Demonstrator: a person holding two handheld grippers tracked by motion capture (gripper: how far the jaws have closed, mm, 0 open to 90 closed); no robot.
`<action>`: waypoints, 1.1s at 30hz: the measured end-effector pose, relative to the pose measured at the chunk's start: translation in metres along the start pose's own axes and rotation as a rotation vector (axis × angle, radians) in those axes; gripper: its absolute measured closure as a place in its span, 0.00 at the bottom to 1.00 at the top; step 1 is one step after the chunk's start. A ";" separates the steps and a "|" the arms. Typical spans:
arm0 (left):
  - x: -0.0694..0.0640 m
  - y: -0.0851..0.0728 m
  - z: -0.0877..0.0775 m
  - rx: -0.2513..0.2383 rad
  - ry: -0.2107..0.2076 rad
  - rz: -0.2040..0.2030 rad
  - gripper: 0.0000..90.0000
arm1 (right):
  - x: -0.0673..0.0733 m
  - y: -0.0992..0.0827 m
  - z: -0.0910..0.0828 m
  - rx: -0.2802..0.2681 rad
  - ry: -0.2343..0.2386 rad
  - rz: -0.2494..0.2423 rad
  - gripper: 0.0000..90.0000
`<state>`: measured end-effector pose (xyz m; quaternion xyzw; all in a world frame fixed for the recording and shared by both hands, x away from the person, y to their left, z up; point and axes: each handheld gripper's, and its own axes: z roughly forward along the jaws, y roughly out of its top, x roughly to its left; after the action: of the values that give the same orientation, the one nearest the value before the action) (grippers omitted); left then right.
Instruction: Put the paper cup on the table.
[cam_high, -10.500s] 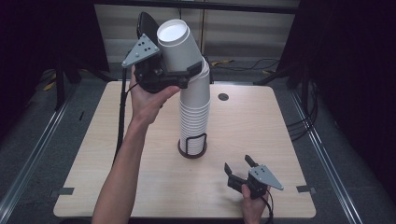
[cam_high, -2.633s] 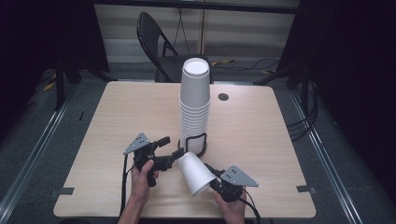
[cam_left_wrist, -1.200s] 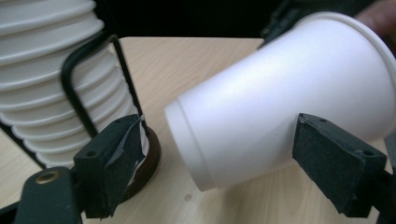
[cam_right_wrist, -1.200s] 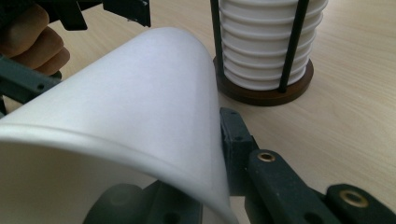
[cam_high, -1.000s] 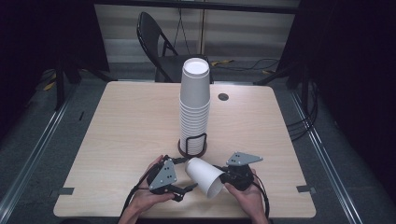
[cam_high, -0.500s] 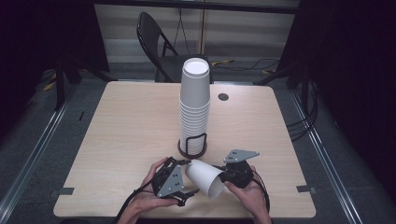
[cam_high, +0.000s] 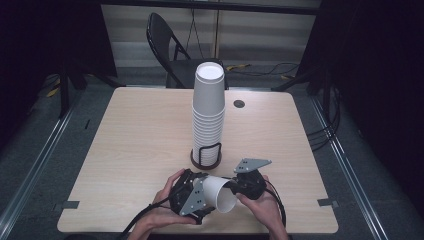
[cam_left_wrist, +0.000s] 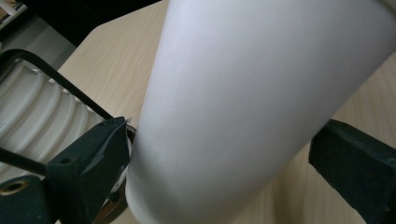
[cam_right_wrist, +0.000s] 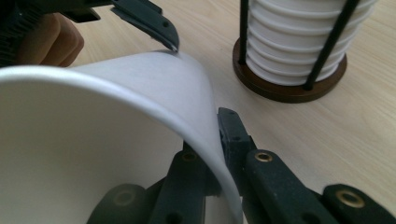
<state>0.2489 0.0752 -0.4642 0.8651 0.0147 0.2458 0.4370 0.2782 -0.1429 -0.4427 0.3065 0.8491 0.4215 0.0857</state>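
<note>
A single white paper cup lies on its side just above the table's front edge, between my two grippers. My right gripper is shut on the cup's rim, one jaw inside the mouth and one outside. My left gripper reaches in from the left and straddles the cup's body near its base. Its jaws lie against the two sides. A tall stack of white cups stands behind in a black wire holder on a round brown base.
The light wooden table has a small dark round hole at the back right. A black folding chair stands beyond the far edge. Cables trail from both grippers over the table's front edge.
The cup was lifted off the stack by the left gripper, then passed to the right gripper's grip on its rim. The left gripper has since come in around the cup. Over the last second little differs.
</note>
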 end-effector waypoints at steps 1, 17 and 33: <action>0.000 0.002 0.000 -0.003 -0.001 -0.001 0.02 | 0.000 0.000 0.001 -0.009 0.006 0.001 0.98; -0.008 0.017 0.009 -0.030 0.004 0.062 0.05 | 0.001 0.005 0.006 -0.002 0.045 0.030 0.98; -0.010 0.025 0.010 -0.065 0.015 0.086 0.05 | 0.000 0.005 0.013 0.023 0.071 0.065 0.96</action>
<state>0.2401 0.0497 -0.4544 0.8483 -0.0273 0.2713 0.4538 0.2858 -0.1316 -0.4473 0.3196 0.8460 0.4250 0.0382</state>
